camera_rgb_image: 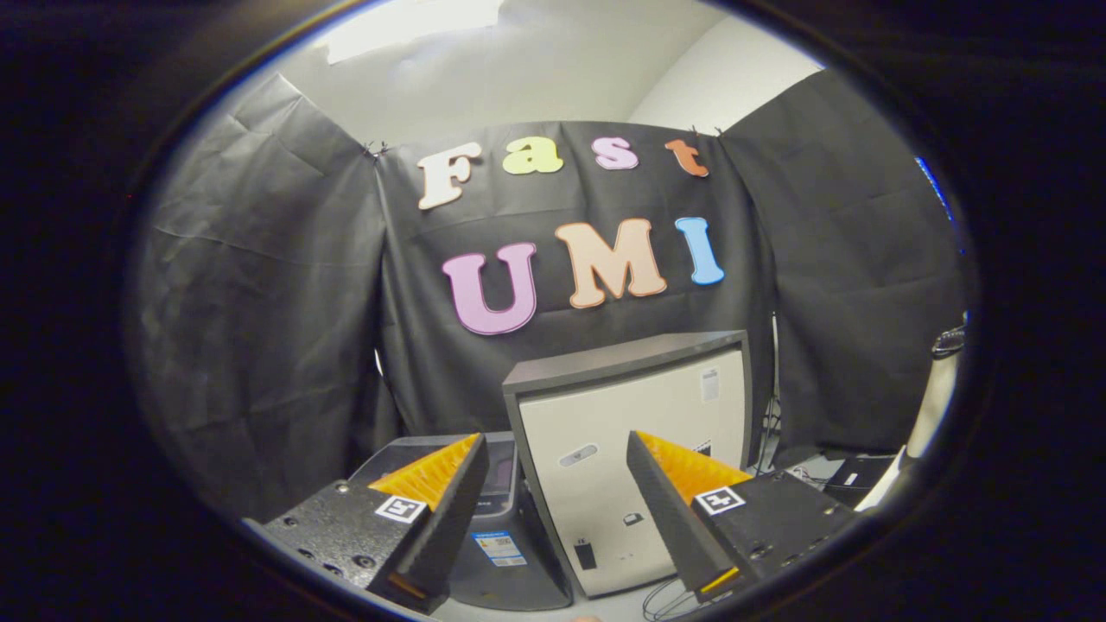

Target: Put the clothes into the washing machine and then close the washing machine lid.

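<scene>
Black cloth drapes the booth from the upper left of the frame round to the upper right, with a pale wall and ceiling above it. Down at lower centre stands the washing machine [635, 458], a boxy cream-panelled cabinet with a dark grey flat top, seen from one corner. That top lies level and flush with the cabinet, so the lid looks down, though whether clothes are inside cannot be told from here; no garment is in sight either. That fits a machine waiting to be loaded just as well as one loaded and closed. Left of it, at lower left centre, sits a dark grey low appliance [501, 536] with a small blue label on its front. The gripper [557, 510] is spread wide, fingers well apart and holding nothing. The relation that counts: the machine lies dead ahead and beyond the fingertips, its near corner showing in the gap between them, its top above fingertip level. Loose cables [670, 596] trail on the surface at the bottom.
</scene>
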